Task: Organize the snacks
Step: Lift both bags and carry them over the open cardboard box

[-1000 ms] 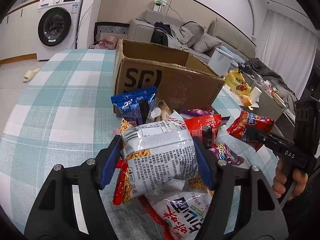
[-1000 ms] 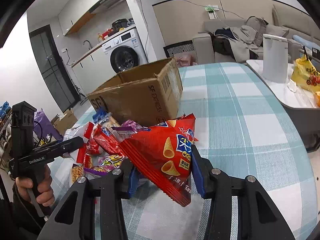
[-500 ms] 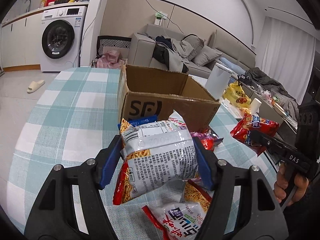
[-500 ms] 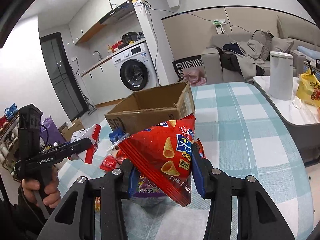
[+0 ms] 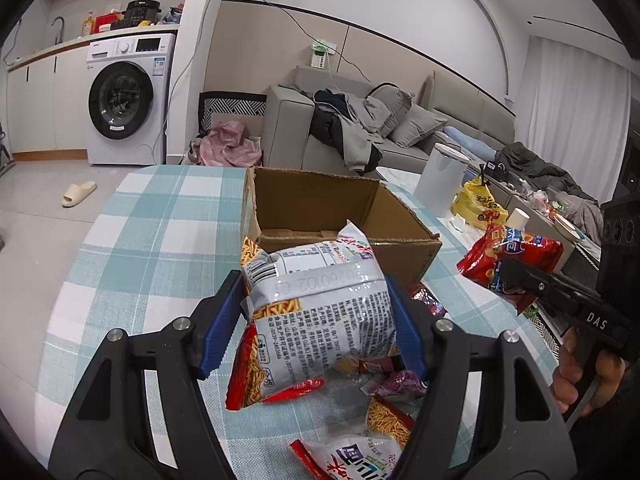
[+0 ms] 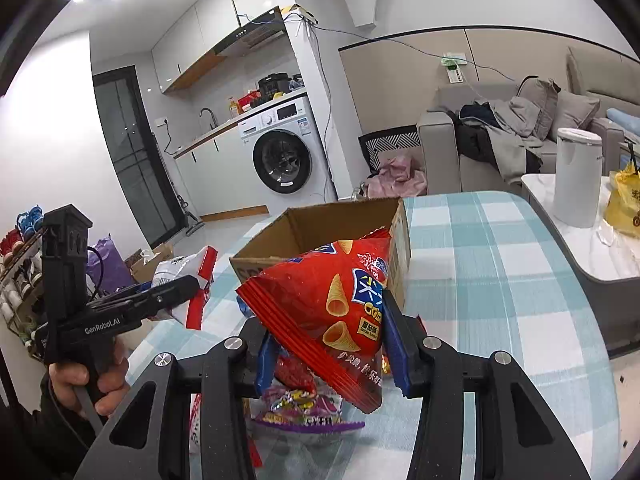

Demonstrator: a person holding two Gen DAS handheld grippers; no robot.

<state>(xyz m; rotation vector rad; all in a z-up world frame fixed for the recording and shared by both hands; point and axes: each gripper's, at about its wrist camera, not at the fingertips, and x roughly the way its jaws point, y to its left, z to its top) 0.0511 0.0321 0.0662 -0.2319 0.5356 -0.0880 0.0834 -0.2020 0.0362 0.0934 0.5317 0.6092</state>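
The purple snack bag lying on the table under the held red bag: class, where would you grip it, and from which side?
Grip the purple snack bag across its puffed middle, coming from above; it lies flat on the checked tablecloth, its crimped edge too thin to hold well.

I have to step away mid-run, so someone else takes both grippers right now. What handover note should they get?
Left gripper: shut on the white-and-red noodle snack packet, held above the table.
Right gripper: shut on the red corn-cone crisps bag, also in the air.
The open brown cardboard box stands just beyond both packets on the teal checked tablecloth; what shows of its inside looks empty.
Done: two packets picked up.
Left: drop both into the box, then collect the loose packets lying under the grippers, including the purple snack packet.
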